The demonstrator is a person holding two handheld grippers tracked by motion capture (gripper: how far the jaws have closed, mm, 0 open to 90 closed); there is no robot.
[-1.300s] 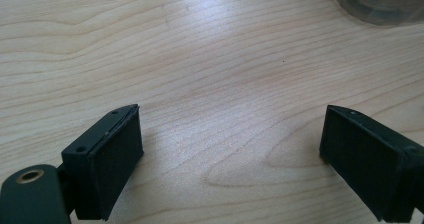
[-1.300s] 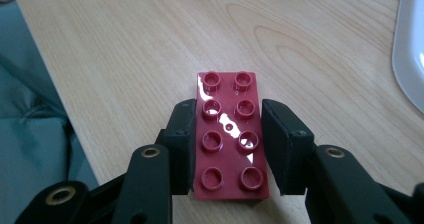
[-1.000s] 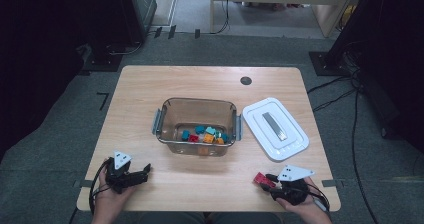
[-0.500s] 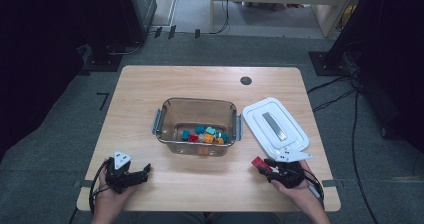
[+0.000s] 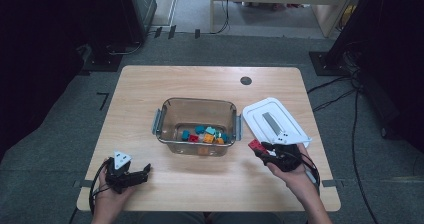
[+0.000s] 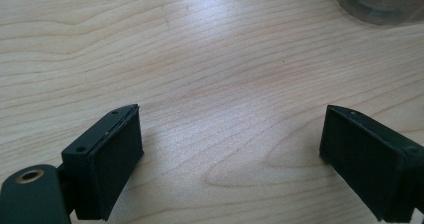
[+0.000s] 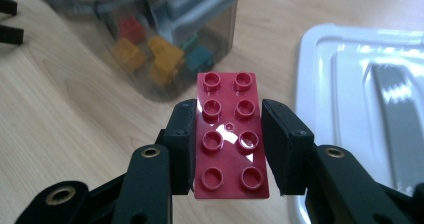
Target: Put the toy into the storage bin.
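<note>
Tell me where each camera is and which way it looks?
High view: above the person's side, looking forward and down at the wooden table; both hands show.
Left gripper view: rides the left tool, facing bare wood between open jaws.
Right gripper view: rides the right tool, jaws shut on a red studded plastic brick.
Shared: the clear plastic box of coloured blocks and the white plastic lid.

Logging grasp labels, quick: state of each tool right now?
Left tool: open, nothing between its jaws, over the bare wooden table.
Right tool: closed on a flat red eight-stud plastic brick.
</note>
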